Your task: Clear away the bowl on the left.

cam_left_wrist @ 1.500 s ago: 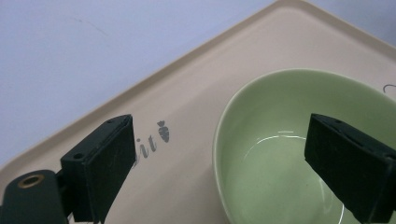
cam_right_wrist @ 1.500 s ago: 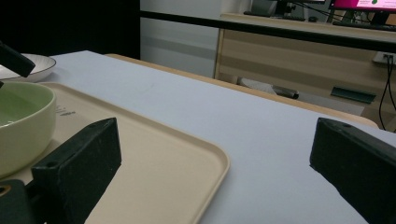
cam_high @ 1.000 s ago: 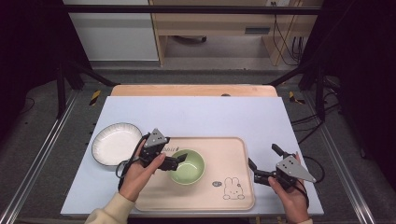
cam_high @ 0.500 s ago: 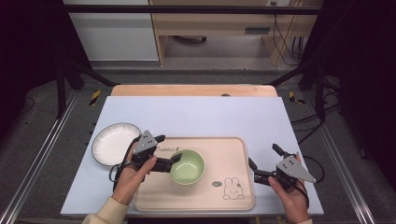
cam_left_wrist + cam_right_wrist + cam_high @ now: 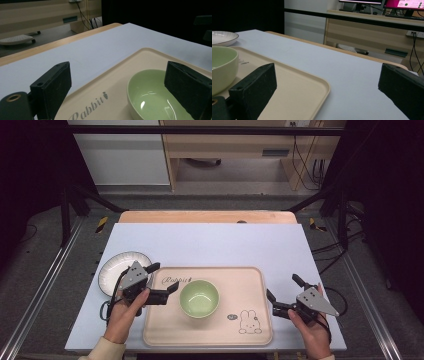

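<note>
your left tongs [image 5: 163, 279] hang released just left of the green bowl [image 5: 199, 298] sitting mid-tray [image 5: 250, 285], so straddle its near rim squarely before clenching, while your right tongs [image 5: 283, 294] wait released past the tray's right edge.

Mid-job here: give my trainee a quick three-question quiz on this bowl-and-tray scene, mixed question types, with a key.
1. True or false: the green bowl stands on the beige tray.
2. Which claw is nearer the bowl? A) left claw B) right claw
3. Fill in: the white plate lies on the table to the tray's ____ in the high view.

Key: 1 true; 2 A; 3 left.
</note>
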The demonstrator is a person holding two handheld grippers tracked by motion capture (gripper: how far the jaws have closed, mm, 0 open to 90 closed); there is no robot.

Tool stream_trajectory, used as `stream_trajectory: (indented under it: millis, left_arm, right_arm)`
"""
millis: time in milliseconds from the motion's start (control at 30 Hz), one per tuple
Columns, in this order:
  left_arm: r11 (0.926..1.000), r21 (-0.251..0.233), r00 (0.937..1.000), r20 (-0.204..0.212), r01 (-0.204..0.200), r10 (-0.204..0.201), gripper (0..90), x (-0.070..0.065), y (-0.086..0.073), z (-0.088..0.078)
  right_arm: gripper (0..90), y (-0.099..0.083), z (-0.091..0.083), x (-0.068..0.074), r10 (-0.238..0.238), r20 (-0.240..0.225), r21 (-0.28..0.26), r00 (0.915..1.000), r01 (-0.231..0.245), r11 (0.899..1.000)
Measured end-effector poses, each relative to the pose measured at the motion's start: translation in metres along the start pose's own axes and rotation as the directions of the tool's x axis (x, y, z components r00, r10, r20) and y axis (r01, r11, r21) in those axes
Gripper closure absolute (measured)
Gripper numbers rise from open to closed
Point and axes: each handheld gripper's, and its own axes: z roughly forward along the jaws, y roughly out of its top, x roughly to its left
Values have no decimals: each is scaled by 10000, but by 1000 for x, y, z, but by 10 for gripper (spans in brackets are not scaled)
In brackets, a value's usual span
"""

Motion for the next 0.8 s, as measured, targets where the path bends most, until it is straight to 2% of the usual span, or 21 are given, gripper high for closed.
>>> stream_trajectory:
  millis: [433,800]
  left_arm:
    - [9979,-633,9985,-536,-99,65,72,18,1,-26]
    - [9956,-925,9955,-950,-148,60,66,32,-9,-47]
  right_arm:
    - [20,0,-1,0,-53,47,-24,10000,53,10000]
    - [20,0,0,0,-82,45,-7,10000,82,10000]
